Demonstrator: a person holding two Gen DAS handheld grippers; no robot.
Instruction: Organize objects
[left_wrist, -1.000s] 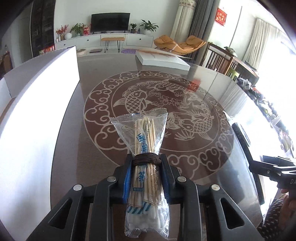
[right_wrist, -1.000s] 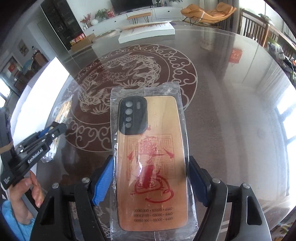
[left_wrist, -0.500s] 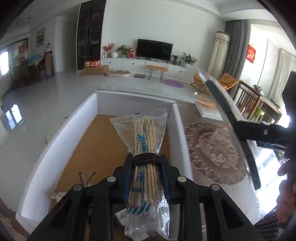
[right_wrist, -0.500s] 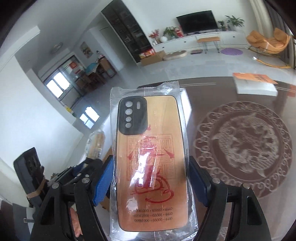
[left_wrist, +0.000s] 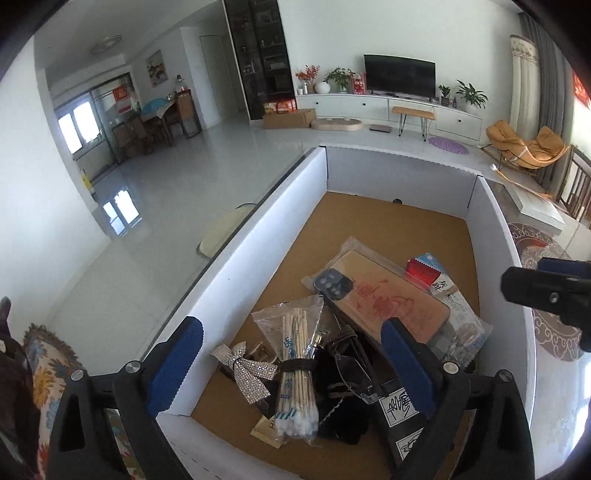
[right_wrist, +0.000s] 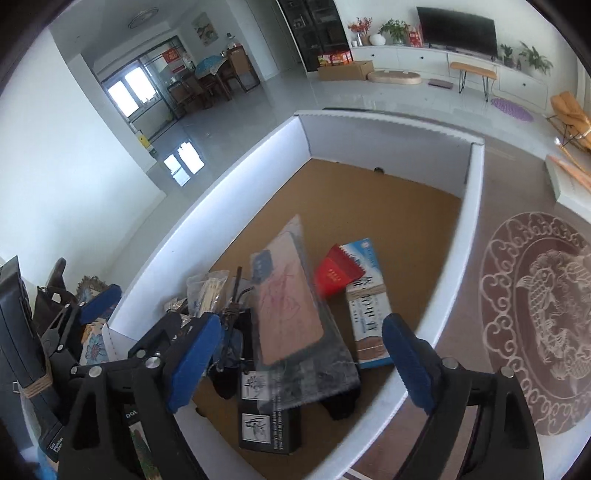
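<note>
Left tongs (left_wrist: 291, 363): jaws wide apart, holding nothing. They have just been opening. The cotton swab bag lies loose between them, down in the box.
Right tongs (right_wrist: 301, 360): jaws wide apart too, holding nothing. They have just been opening. The phone case is below and between them, not touched by the blue pads (right_wrist: 194, 363).
Box (left_wrist: 266, 218): big, with white walls and a brown floor. Both tongs point down into it. It sits on the tabletop (right_wrist: 517, 206).
Cotton swab bag (left_wrist: 295, 365): a clear bag of sticks with a dark band around the middle. It rests on other things in the near end of the box.
Phone case (left_wrist: 384, 299): tan with red marks and a dark camera patch, in a clear wrap. It lies just past the left tongs, partly on top of other things. It looks blurry in the right view.
Shiny bow (left_wrist: 245, 367): just left of the swab bag.
Red packet (right_wrist: 338, 275): beside the phone case, on a blue and white bag (right_wrist: 367, 295).
Black boxes (right_wrist: 266, 421): under the phone case, near the right tongs.
</note>
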